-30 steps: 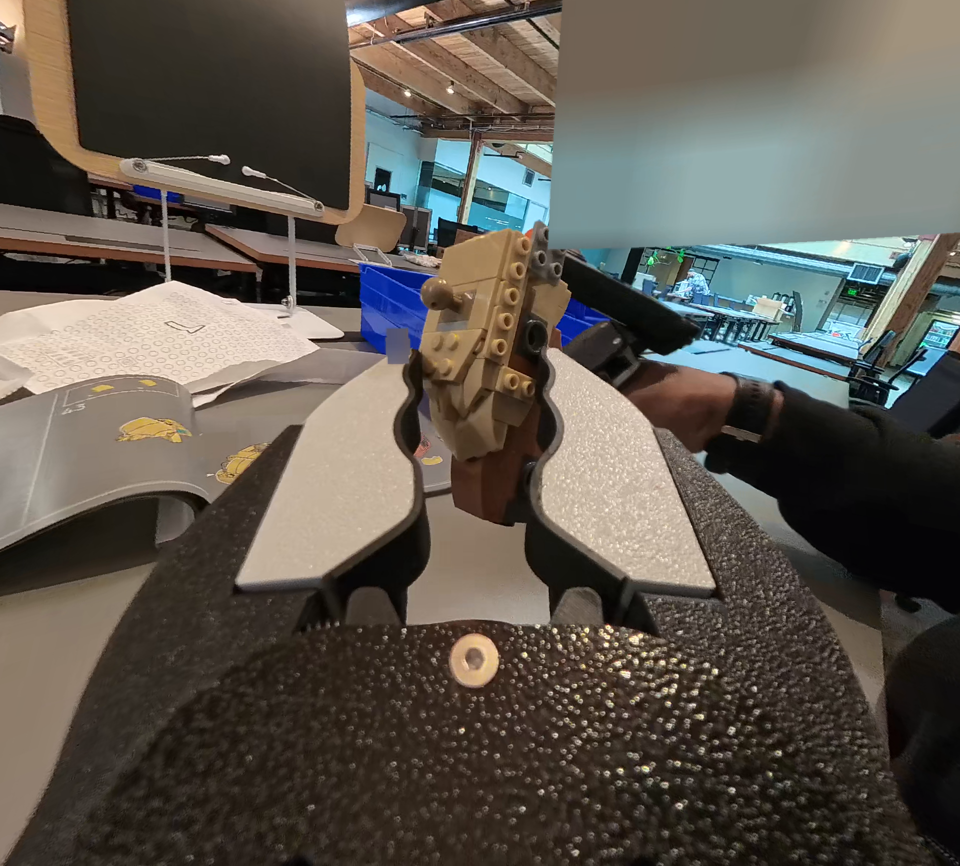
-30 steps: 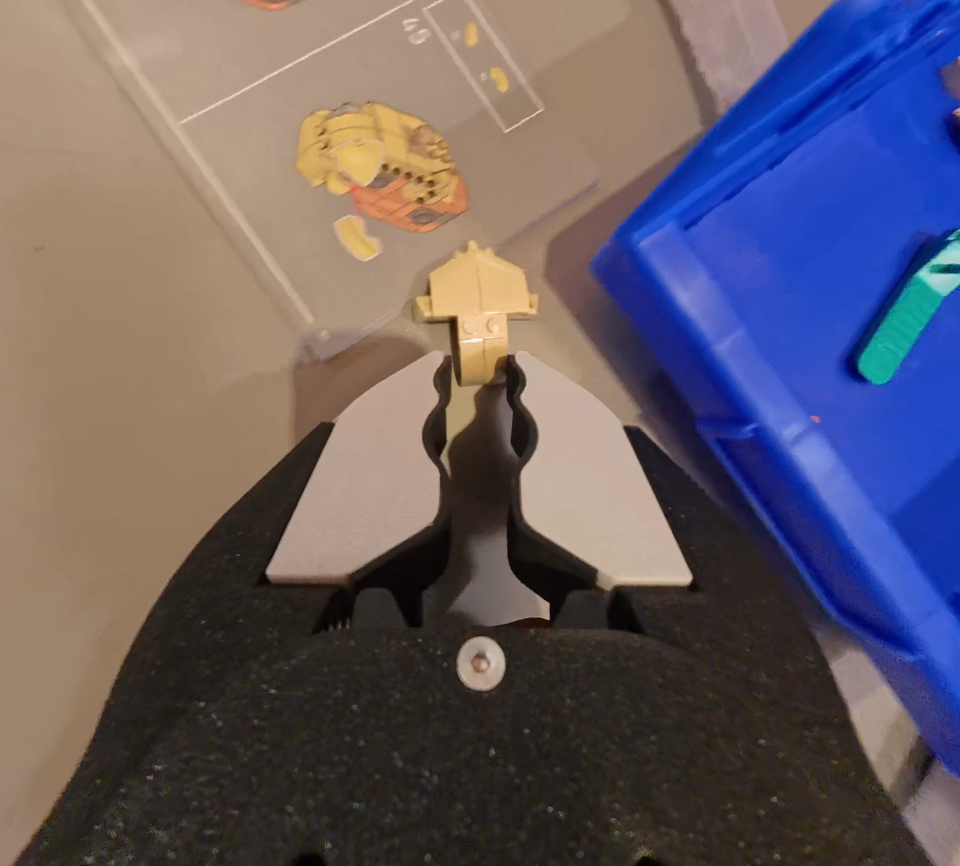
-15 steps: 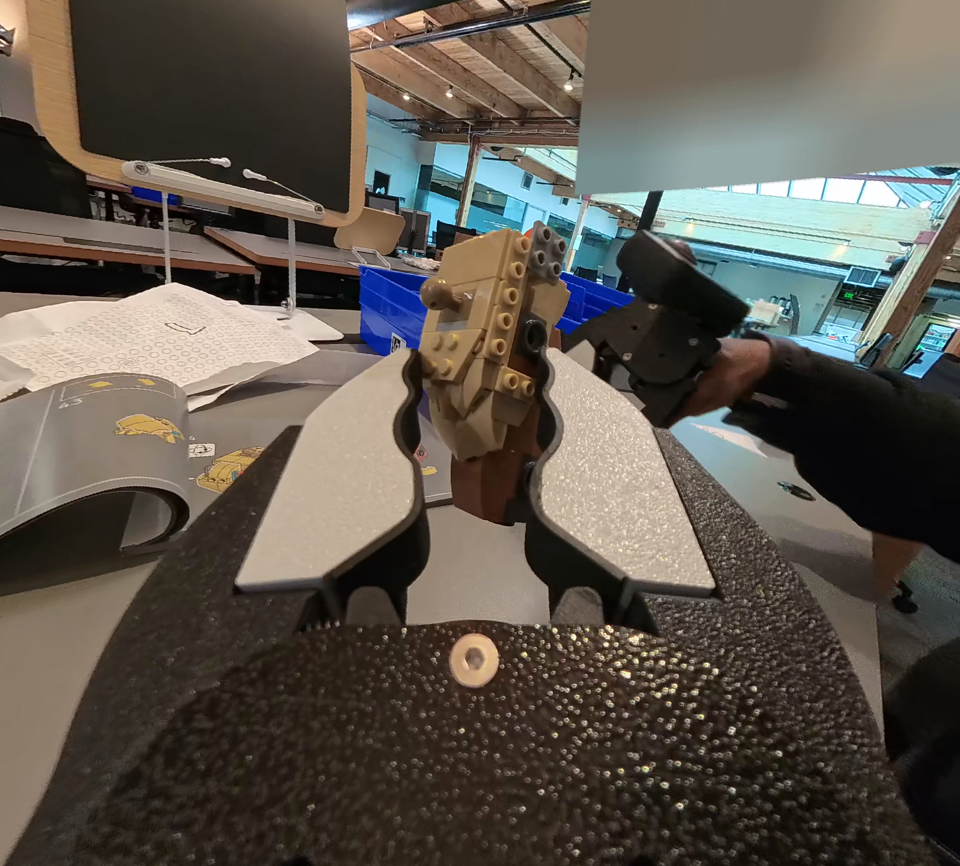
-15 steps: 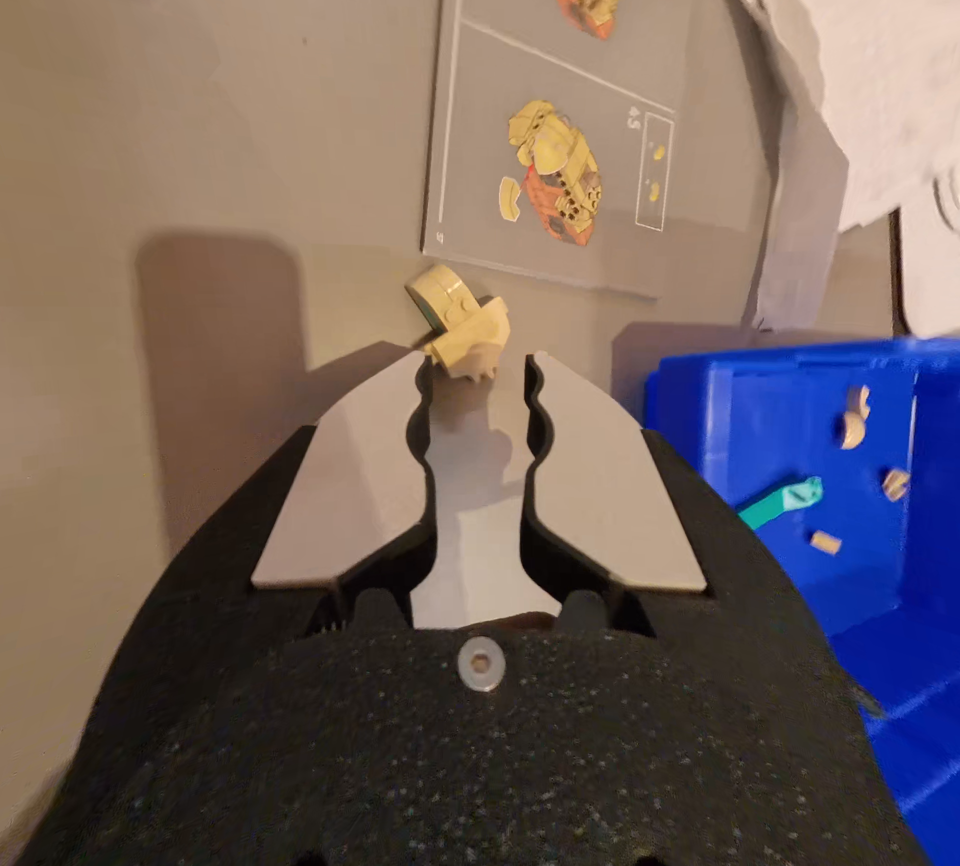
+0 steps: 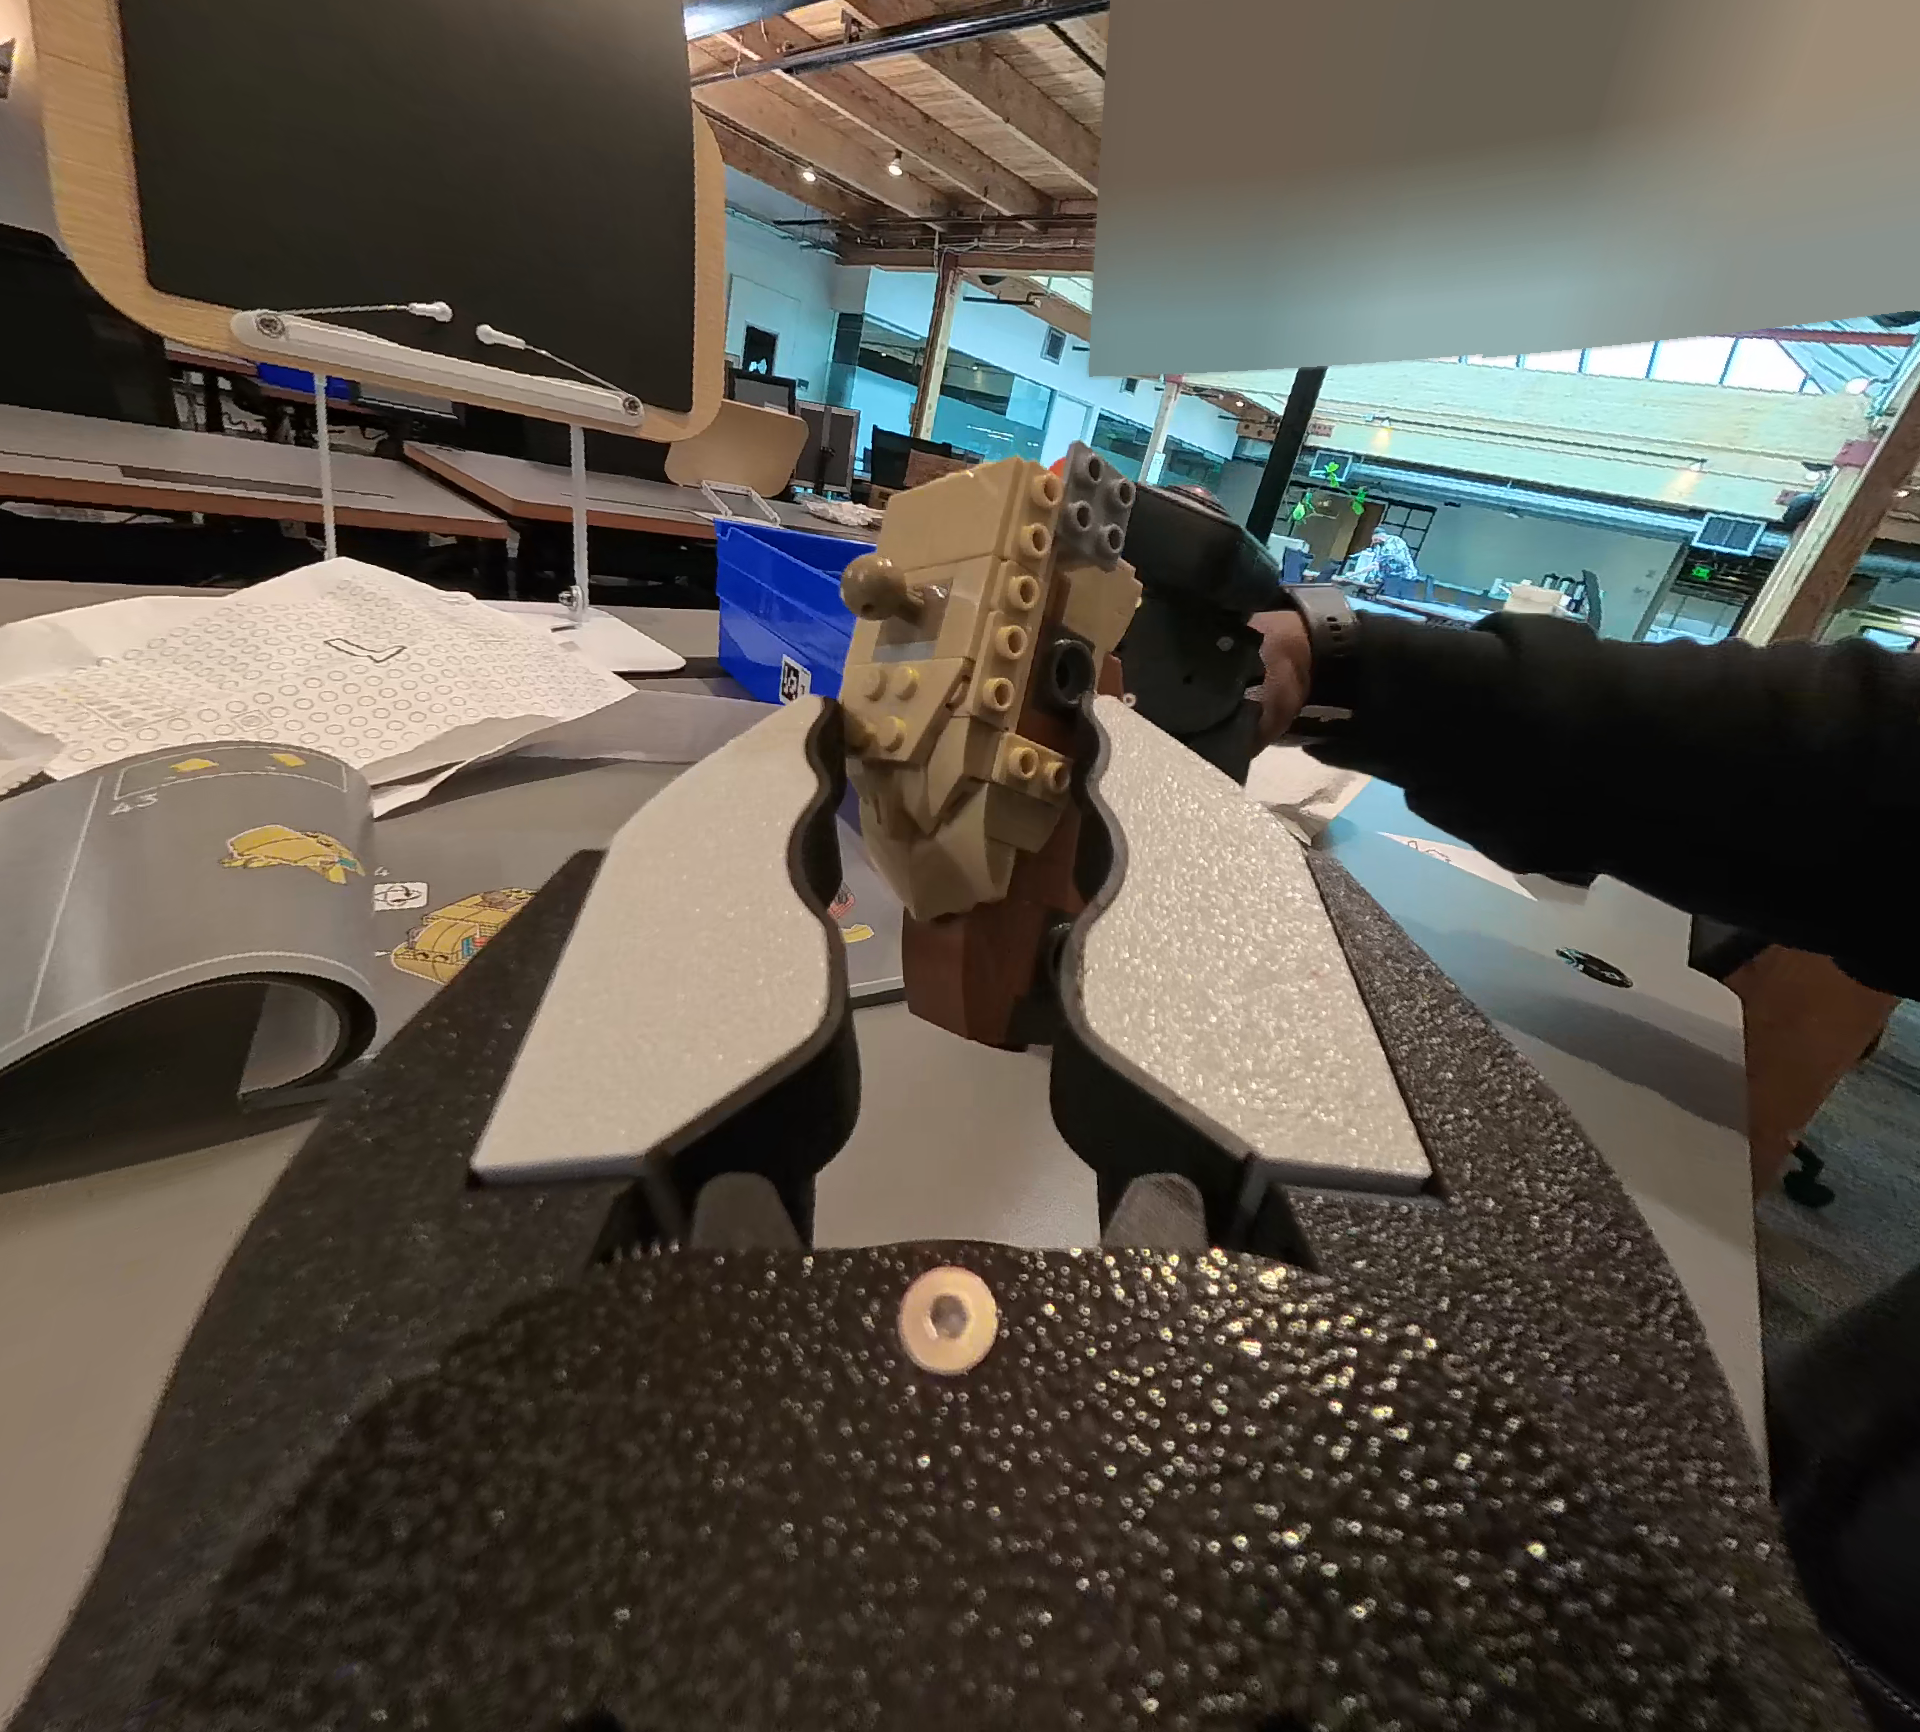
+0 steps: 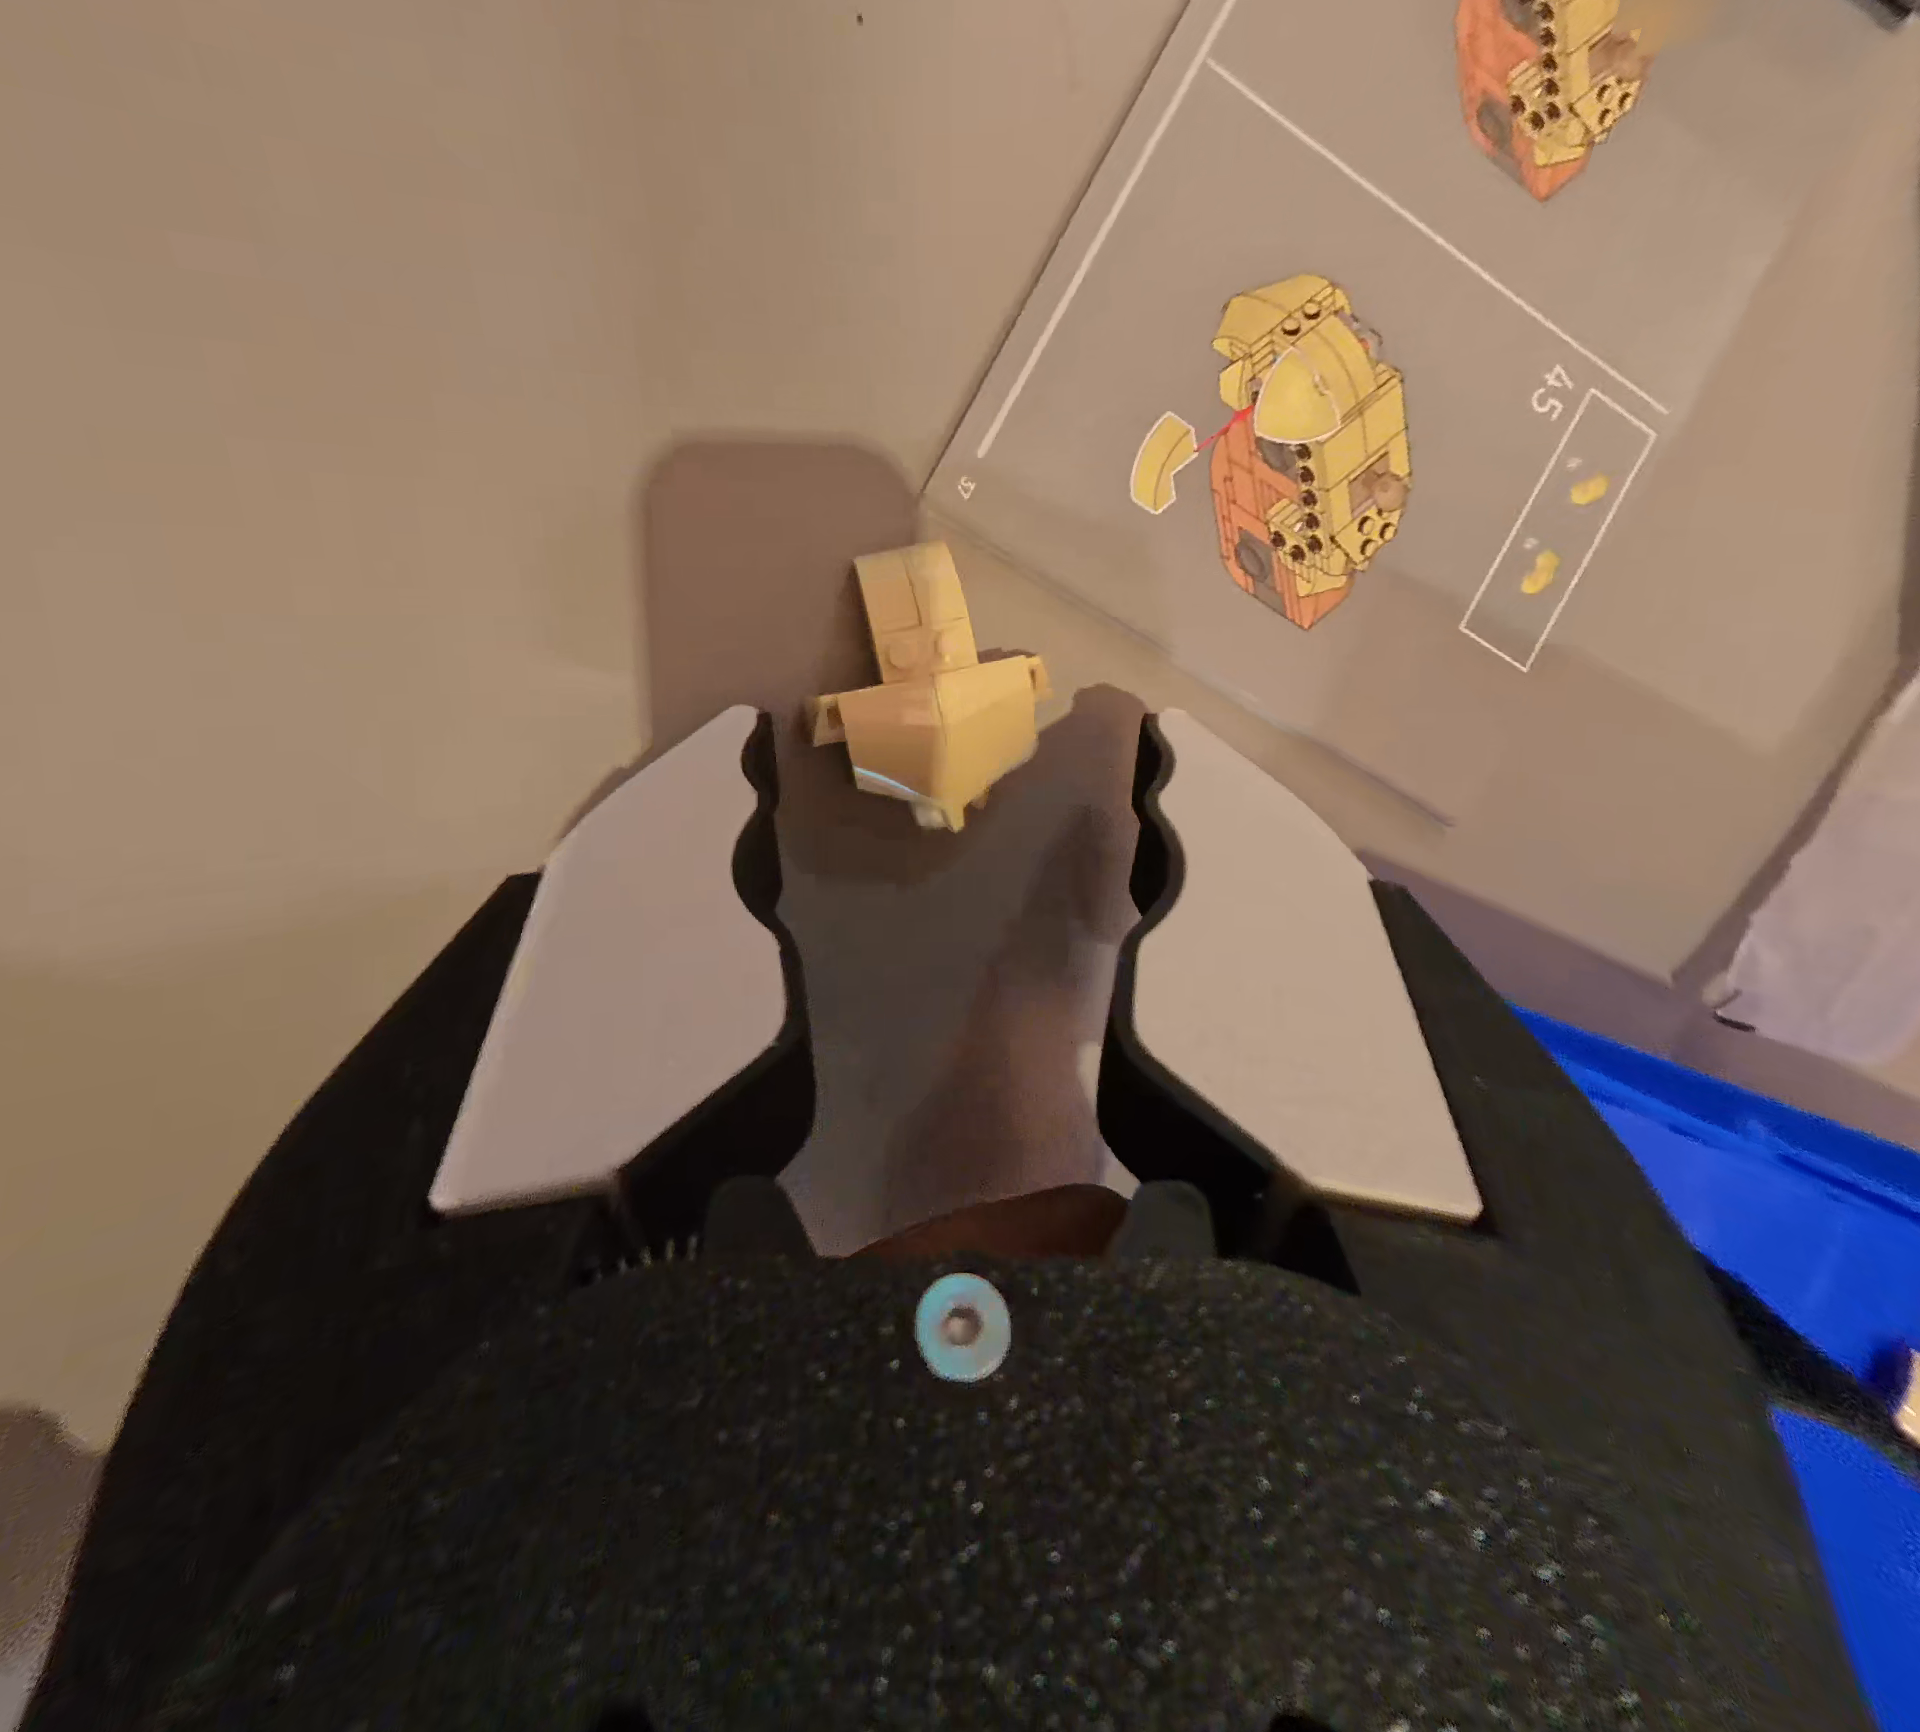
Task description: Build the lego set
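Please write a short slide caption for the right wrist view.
Open right gripper over a tan brick piece beside an instruction booklet.

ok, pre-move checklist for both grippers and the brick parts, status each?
1. Left gripper shut on the tan and brown brick model: ok.
2. Model lifted off the table: ok.
3. Right gripper open: ok.
4. Small tan brick piece lies on the table, between the fingertips, pads clear of it: ok.
5. Instruction booklet open beside the piece: ok.
6. Blue bin clear of right gripper: ok.
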Demonstrator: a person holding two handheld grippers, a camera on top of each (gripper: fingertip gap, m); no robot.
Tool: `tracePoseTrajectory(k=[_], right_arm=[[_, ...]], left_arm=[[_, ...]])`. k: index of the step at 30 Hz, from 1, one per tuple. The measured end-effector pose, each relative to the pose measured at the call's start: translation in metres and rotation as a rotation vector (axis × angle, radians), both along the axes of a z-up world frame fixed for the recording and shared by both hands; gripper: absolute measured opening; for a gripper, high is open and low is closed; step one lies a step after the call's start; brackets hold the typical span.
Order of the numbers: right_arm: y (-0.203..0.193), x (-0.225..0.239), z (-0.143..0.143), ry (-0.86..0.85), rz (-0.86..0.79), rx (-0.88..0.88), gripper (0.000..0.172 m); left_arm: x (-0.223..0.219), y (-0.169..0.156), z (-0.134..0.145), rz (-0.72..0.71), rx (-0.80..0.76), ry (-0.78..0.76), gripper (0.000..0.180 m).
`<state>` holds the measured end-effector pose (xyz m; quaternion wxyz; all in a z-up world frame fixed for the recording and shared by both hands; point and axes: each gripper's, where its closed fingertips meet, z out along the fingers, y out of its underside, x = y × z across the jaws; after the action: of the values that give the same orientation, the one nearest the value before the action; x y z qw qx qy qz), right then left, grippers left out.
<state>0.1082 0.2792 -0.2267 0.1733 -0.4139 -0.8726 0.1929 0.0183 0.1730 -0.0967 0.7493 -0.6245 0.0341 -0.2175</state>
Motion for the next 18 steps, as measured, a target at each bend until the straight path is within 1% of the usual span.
tracePoseTrajectory(k=[5,8,11,13,15,18], right_arm=[[-0.006,-0.003,-0.001,0.006,-0.012,-0.057,0.045],[-0.003,-0.004,-0.001,0.023,-0.064,-0.041,0.045],[-0.003,-0.003,0.003,0.026,-0.167,-0.060,0.045],[-0.008,-0.004,0.015,0.046,-0.231,-0.100,0.045],[-0.014,-0.008,0.034,0.066,-0.291,-0.130,0.045],[-0.030,-0.021,0.083,0.109,-0.368,-0.193,0.045]], left_arm=[[0.001,0.000,0.000,-0.006,-0.001,0.001,0.041],[0.001,0.000,0.000,-0.008,0.001,0.001,0.041],[0.001,-0.001,0.000,-0.008,0.005,0.003,0.041],[0.002,-0.001,0.001,-0.009,0.011,0.006,0.041],[0.002,-0.002,0.002,-0.007,0.018,0.009,0.041],[0.002,-0.003,0.004,0.002,0.039,0.015,0.041]])
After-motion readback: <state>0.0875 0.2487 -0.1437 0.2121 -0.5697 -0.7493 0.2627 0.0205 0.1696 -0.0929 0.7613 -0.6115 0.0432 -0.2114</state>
